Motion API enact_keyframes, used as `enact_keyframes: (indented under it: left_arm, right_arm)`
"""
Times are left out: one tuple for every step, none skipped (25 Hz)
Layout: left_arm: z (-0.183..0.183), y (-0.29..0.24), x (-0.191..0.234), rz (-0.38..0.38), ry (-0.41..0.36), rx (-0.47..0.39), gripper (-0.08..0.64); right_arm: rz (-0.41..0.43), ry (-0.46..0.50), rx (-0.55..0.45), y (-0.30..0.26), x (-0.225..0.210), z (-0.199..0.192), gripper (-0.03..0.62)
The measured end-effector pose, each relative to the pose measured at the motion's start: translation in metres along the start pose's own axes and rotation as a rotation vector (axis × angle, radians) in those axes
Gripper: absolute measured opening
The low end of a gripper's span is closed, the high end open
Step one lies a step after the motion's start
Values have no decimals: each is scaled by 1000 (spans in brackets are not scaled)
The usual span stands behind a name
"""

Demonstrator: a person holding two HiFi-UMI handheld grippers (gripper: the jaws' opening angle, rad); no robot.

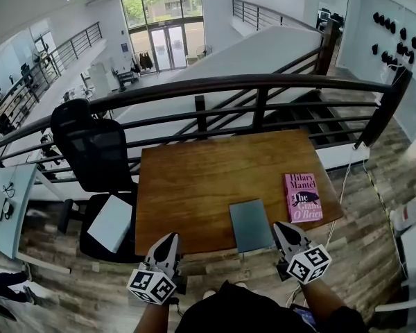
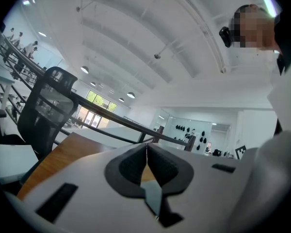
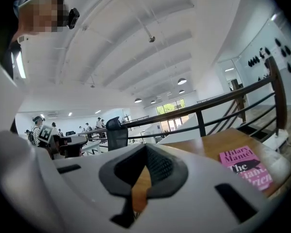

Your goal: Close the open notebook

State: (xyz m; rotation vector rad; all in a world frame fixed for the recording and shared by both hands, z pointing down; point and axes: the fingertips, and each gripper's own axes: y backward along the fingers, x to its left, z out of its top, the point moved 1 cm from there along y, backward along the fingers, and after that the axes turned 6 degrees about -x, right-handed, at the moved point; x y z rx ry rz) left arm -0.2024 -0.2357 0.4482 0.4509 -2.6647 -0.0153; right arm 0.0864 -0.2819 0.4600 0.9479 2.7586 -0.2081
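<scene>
Both tongs pinched shut, nothing in them

My left tongs [image 1: 170, 236] and right tongs [image 1: 278, 226] sit at the tabletop's [image 1: 208, 179] near edge. The grey notebook [image 1: 251, 225] lies flat between them, looking closed, with a pink book [image 1: 303, 197] just past it and a railing [image 1: 229, 85] behind.

Lower edge of the pink book [image 3: 243, 168] behind the right gripper [image 3: 144, 147] (small print blurred); distant people [image 3: 98, 124] tiny, indistinct.
</scene>
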Motion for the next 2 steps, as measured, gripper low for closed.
enact_keyframes:
  left_arm:
    - [-2, 0, 1, 2, 1, 6, 15]
    - [-4, 0, 1, 6, 3, 12, 15]
  right_arm:
    - [-2, -4, 3, 1, -1, -2, -6]
    - [-3, -8, 7, 2, -2, -3, -6]
